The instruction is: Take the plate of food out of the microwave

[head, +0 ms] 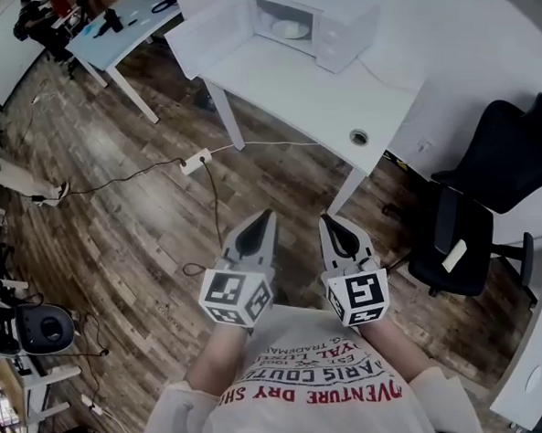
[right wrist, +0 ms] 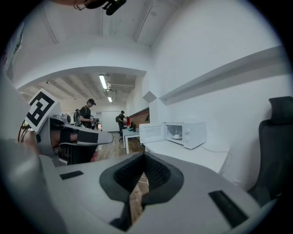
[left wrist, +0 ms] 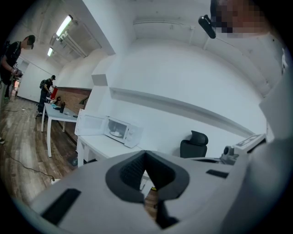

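Well back from bench [head: 297, 84]: standing with left tongs [head: 267, 220] and right tongs [head: 328, 224] closed, empty. Recommend approaching open microwave [head: 330, 27], spreading tongs, gripping plate [head: 290, 27] rim level.

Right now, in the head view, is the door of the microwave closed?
No, the door of the microwave stands swung wide open, and a white plate shows inside.
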A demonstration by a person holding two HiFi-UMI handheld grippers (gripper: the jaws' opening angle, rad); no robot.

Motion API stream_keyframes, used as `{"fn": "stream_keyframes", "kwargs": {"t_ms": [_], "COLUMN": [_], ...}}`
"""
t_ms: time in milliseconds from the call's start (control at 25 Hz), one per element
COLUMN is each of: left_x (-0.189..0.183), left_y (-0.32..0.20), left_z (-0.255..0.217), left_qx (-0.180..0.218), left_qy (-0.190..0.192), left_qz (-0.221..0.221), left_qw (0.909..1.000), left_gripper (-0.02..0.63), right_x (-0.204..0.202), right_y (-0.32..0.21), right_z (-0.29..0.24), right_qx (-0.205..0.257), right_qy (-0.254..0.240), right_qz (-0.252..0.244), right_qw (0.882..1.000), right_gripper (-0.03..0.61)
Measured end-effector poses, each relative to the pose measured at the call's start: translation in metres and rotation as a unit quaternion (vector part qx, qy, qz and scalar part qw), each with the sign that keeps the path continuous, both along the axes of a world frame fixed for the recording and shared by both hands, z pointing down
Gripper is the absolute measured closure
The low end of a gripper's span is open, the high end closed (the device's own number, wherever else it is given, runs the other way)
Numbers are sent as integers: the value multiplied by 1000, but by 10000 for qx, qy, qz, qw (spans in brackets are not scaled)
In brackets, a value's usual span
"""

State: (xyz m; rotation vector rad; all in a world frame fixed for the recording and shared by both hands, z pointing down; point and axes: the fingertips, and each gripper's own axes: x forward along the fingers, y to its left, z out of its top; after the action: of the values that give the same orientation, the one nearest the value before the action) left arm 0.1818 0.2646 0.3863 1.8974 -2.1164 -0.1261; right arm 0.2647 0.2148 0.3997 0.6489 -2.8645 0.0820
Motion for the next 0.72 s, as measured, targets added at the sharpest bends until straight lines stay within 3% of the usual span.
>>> {"fn": "stream_keyframes", "kwargs": {"t_ms": [160,440,720], "left_x": [-58,-146,-227], "left_y": [-9,-25,-45], "left_z": [-5,-15,-10], "left_qx": [25,-54,-65], "left_qy": [10,-879,-787], "left_qz": [97,445,585], "left_qw": [9999,9951,9952], "left_gripper": [606,606,607], "right_x": [-54,-155,-231], "right_y": [-10,-25,-46], "right_z": [-4,-13,-14], "right_qx": [32,97,113], "right_qy": [16,15,-29], "right_qz": [137,369,594], "right_qw": [9999,9993,9982], "right_gripper": [575,575,575]}}
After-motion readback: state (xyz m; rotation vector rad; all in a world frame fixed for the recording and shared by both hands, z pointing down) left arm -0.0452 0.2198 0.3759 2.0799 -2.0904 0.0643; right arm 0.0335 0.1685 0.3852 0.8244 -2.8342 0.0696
